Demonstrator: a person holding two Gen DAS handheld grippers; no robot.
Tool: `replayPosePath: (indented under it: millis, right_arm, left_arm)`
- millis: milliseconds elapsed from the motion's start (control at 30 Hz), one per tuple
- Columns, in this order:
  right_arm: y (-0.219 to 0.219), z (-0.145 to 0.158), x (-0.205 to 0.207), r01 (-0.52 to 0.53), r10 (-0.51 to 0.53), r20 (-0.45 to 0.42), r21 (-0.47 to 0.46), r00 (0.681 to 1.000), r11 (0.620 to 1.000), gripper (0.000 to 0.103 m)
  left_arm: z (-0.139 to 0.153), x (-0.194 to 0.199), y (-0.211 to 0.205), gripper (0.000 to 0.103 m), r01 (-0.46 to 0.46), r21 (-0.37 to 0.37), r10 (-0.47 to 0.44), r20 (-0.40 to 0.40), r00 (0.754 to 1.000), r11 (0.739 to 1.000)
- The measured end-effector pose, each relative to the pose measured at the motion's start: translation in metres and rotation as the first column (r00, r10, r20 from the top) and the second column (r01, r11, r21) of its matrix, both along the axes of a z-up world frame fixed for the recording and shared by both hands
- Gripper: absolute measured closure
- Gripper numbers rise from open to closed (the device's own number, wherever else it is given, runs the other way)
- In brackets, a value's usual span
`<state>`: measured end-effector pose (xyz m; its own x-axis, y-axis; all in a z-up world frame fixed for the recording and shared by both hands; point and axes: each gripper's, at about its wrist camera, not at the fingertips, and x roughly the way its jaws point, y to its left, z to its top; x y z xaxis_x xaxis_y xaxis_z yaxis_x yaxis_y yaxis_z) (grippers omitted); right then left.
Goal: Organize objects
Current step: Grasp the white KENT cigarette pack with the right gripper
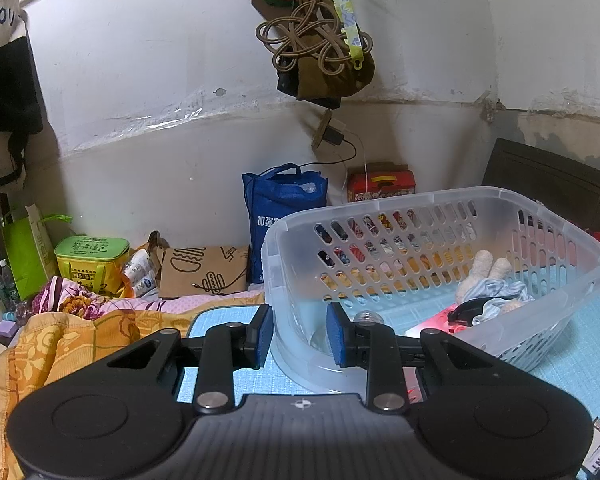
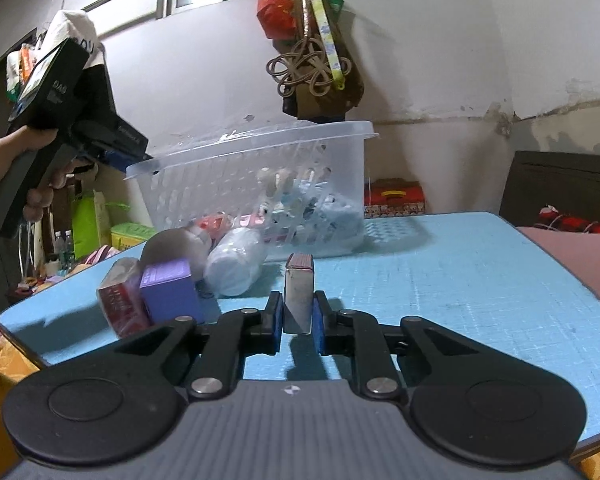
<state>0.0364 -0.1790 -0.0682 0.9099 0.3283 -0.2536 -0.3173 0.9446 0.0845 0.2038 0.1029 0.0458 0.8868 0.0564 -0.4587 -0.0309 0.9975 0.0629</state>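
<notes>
Blue matting covered the table [image 2: 460, 280]. Right gripper [image 2: 298, 318] had its jaws clamped on a small box [image 2: 299, 294] standing upright on the table, a little in from the near edge and near the middle. Pads pressed on both flat sides of the box, low down.

Left gripper [image 1: 298, 338] had its jaws drawn in on the rim of the clear plastic basket [image 1: 440, 264], one pad outside the wall and one inside; basket sat tilted toward the far-left part of the table. A soft toy [image 1: 486, 268] and some cloth [image 1: 496, 294] lay inside it.

Loose items waited between box and basket: a purple box [image 2: 170, 294], a red packet [image 2: 118, 306], a white bottle [image 2: 236, 266] lying on its side.

Judgement: the small box looked light and stiff, likely card, with smooth faces. Hold on the broad sides seemed sound; too hard a squeeze could dent it. A grip nearer mid-height would steady it better during a lift. The basket seemed light and springy, apt to flex at the rim.
</notes>
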Motion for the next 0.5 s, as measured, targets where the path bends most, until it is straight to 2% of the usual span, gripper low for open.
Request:
replayPosePath:
  millis: [500]
  right_arm:
    - [-0.005, 0.0085, 0.0026, 0.009, -0.009, 0.019, 0.008, 1.0, 1.0, 0.085]
  left_arm:
    - [-0.0001, -0.0006, -0.0009, 0.07, -0.001, 0.004, 0.001, 0.001, 1.0, 1.0]
